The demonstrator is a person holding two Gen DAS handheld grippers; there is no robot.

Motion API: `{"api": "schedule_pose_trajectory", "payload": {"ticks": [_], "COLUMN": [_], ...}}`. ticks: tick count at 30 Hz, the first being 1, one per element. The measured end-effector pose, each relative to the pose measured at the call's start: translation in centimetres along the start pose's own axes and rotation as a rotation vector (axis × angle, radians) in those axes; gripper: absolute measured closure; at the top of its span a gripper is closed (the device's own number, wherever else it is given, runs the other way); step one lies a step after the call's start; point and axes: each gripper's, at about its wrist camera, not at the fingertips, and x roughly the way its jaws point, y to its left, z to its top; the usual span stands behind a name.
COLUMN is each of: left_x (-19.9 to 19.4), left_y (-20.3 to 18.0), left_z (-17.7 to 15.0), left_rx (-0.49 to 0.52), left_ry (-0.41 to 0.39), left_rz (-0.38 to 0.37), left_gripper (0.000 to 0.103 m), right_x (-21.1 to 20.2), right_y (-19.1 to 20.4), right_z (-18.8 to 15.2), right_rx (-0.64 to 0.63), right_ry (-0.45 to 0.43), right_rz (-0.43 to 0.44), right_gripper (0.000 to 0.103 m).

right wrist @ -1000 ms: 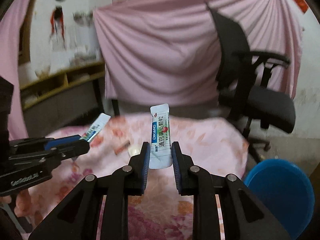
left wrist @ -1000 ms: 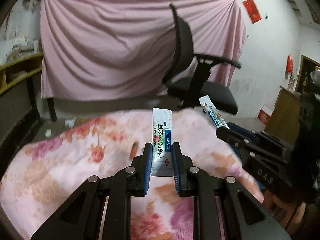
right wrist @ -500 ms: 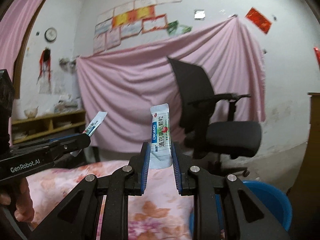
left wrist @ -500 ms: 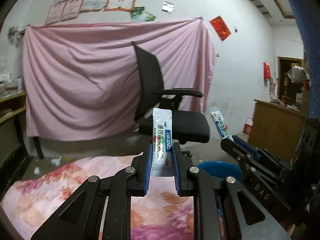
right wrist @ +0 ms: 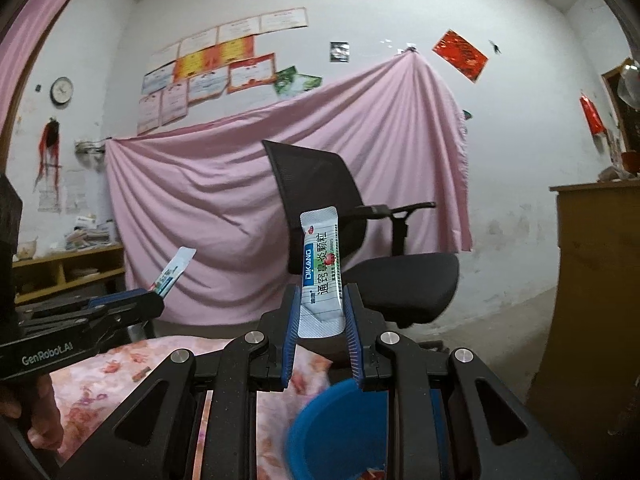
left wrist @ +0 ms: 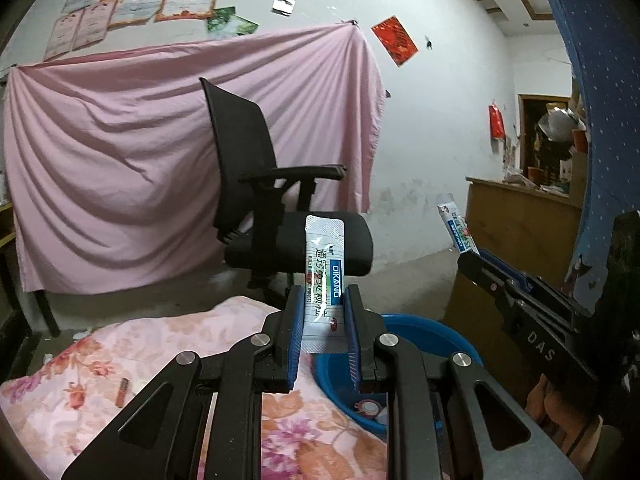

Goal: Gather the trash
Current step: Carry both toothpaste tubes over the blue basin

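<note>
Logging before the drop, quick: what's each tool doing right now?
Left tool: closed on a DIKANG sachet.
Right tool: closed on another DIKANG sachet.

light: dim indoor, cool cast, source unseen | shadows: soft, weak | distortion: strong fisheye bowing, black corners | blur: blue basin (right wrist: pixel 340 428) and floral bedspread (right wrist: pixel 120 384) smeared in right view | left view sharper

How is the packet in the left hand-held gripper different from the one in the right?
The left packet shows its blue DIKANG band on the right of the print; the right packet shows it on the left. The left packet stands nearly straight; the right packet leans slightly. Both are white sachets of the same brand, each clamped at its lower end, in the left hand-held gripper and the right hand-held gripper.
</note>
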Motion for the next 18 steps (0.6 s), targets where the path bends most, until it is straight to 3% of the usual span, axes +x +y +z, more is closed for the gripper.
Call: {"api": "schedule_pose_trajectory", "payload": {"ticks": [4,10,18], "left_x": [1.3,3.2,4.6], "left_y": [-1.0,-1.7,-2.4], "left_z": [-0.7,-2.0,-2.9], "left_rx": [0.002,-0.011,-0.019], "left_ry": [0.068,0.163,0.231], "left_rz": [-0.022,-0.043,-0.059], "left_gripper": [0.086,0.086,0.086], "right_x": [0.5,2.2,2.6], "right_y": [-1.1,-2.3,-3.8], "right_z": [-0.4,-1.6,-2.4], "right_rx": [0.008,0.044,0.086], "right_ry": [0.044,0.177,0.235], "right_rz": [-0.027,-0.077,-0.091], "right_gripper": [0.083,0.083,0.083]}}
